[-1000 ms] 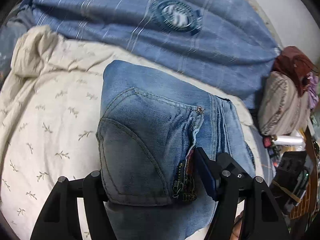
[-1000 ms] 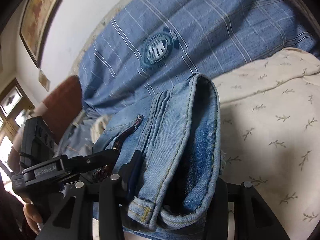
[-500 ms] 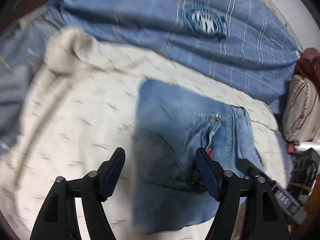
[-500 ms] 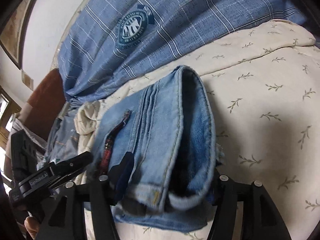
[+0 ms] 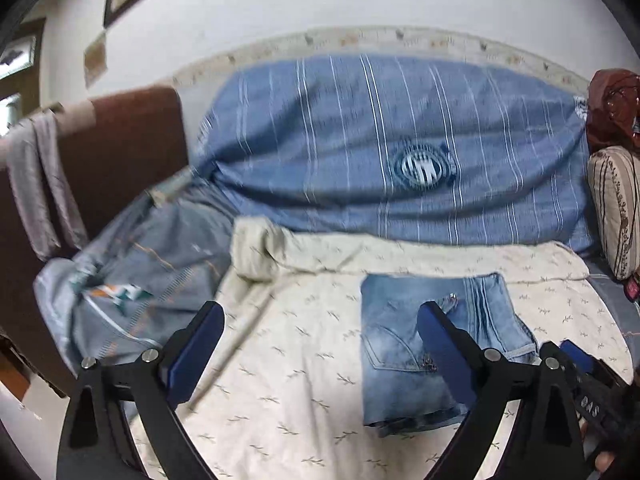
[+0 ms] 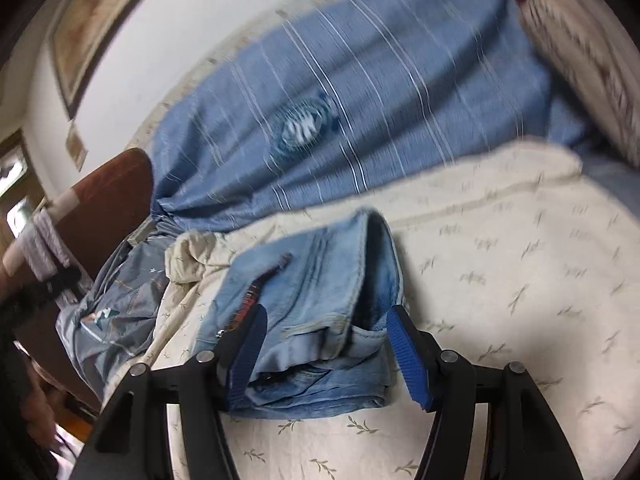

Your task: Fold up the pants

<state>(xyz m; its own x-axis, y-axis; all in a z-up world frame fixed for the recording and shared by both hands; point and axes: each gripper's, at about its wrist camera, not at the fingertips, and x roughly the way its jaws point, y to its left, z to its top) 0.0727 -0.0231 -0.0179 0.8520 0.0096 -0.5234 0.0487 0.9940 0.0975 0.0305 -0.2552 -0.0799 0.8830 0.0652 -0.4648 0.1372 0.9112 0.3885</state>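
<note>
While the folded jeans (image 5: 436, 344) are lying on the cream sheet (image 5: 304, 380), we are holding the left tool (image 5: 320, 354) and right tool (image 6: 326, 354) spread wide above them, gripping nothing.

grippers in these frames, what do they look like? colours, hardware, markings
Both the left gripper and the right gripper are matte black angular linkages with silver pivot screws and two fingers carrying blue pads; the right's pads look ribbed. No cables or sleeves visible.
</note>
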